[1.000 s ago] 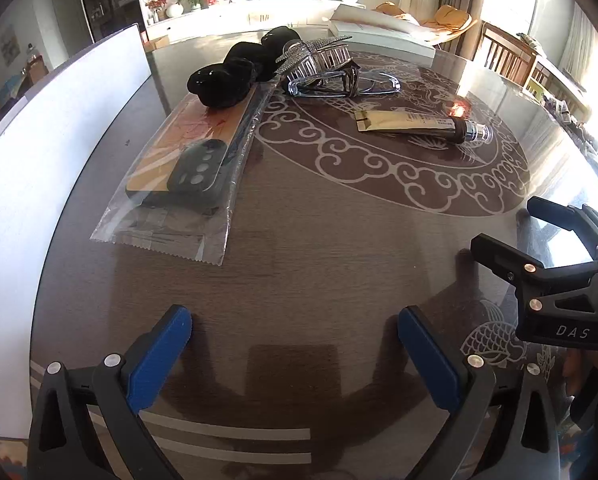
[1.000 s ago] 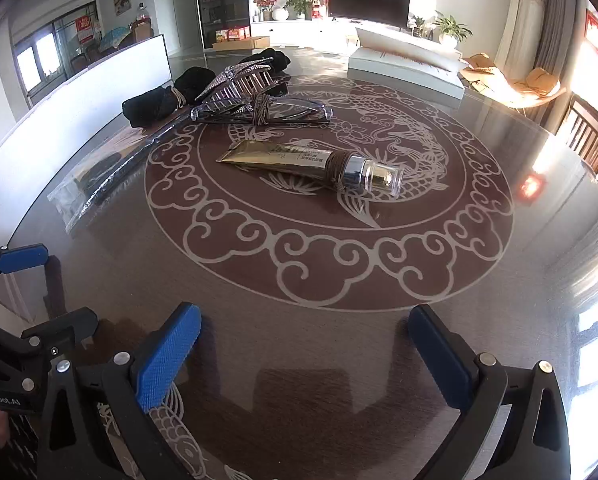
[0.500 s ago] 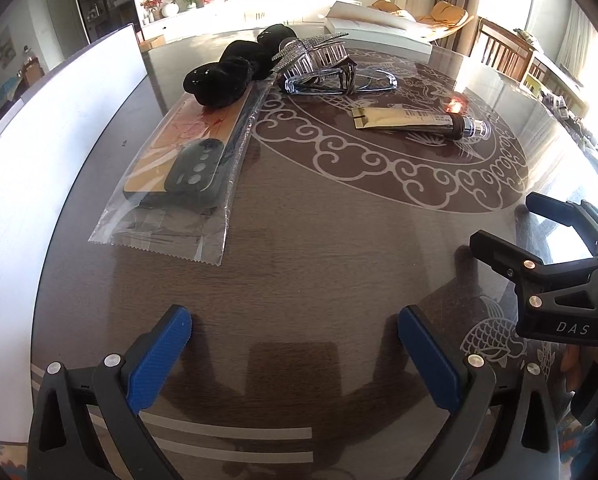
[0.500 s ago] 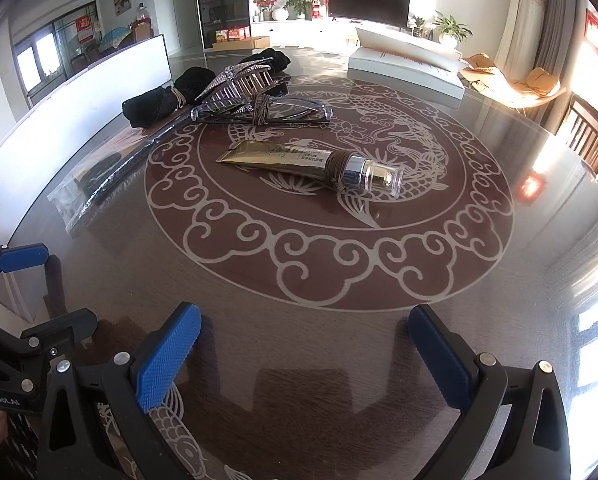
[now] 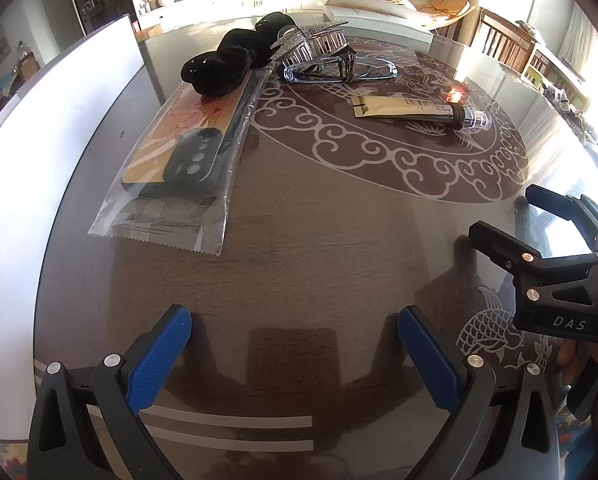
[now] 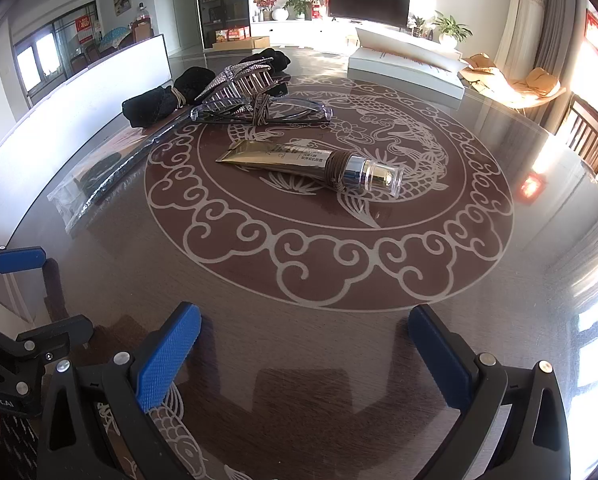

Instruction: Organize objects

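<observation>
A phone case in a clear plastic bag [image 5: 183, 160] lies at the left of the round table; it also shows in the right wrist view [image 6: 99, 172]. Beyond it lie a black fabric bundle [image 5: 227, 64] [image 6: 155, 102], a sparkly hair claw [image 5: 313, 42] [image 6: 239, 78] and clear glasses [image 5: 339, 70] [image 6: 259, 112]. A gold tube [image 5: 415, 110] [image 6: 311, 162] lies near the middle. My left gripper [image 5: 295, 328] is open and empty near the front edge. My right gripper [image 6: 305, 328] is open and empty, also seen at the right of the left view [image 5: 503, 220].
A white board [image 5: 39, 140] stands along the table's left edge. A white box [image 6: 407, 66] lies at the far side. Chairs [image 6: 591, 136] stand at the right. The table [image 6: 339, 360] is dark with a glossy patterned centre.
The left gripper's view has tilted or shifted slightly, so the objects sit a little farther up the frame. The right gripper has not moved. Nothing was grasped.
</observation>
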Action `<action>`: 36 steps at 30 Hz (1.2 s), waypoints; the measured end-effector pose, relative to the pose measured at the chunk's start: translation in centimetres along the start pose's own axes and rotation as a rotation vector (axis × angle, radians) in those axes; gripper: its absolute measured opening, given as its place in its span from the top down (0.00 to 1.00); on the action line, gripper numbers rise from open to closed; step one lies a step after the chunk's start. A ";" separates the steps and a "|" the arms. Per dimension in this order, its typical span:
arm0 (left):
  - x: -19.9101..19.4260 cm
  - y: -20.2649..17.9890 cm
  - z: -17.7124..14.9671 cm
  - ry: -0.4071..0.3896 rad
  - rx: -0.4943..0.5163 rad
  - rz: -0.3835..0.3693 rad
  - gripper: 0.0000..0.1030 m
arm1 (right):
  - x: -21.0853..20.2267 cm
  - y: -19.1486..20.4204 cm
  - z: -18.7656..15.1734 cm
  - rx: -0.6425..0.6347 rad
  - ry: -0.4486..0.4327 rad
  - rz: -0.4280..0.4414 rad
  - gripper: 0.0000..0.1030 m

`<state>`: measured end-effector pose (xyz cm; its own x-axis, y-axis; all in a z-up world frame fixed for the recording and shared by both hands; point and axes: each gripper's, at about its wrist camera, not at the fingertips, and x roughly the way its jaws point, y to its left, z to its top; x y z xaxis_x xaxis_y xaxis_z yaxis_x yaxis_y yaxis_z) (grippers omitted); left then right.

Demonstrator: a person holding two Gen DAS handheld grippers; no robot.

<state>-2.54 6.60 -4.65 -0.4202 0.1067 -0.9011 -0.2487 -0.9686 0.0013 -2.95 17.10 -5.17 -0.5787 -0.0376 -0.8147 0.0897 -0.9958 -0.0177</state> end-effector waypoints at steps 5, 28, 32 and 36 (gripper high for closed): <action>-0.1 -0.3 -0.1 0.010 -0.006 0.002 0.00 | 0.0 0.0 0.0 0.000 0.000 0.000 0.00; -4.5 2.5 -0.7 -0.242 -0.175 -0.141 0.00 | 0.0 0.0 0.0 0.001 0.000 0.000 0.00; -4.6 2.2 -0.7 -0.250 -0.163 -0.137 0.00 | 0.0 0.0 0.0 0.001 0.000 0.000 0.00; -4.7 2.0 -0.8 -0.257 -0.157 -0.132 0.00 | 0.0 0.0 0.0 0.001 0.000 0.000 0.00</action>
<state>-0.37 3.96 -0.75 -0.6045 0.2679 -0.7502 -0.1866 -0.9632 -0.1935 -2.93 17.11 -5.14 -0.5786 -0.0378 -0.8148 0.0889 -0.9959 -0.0169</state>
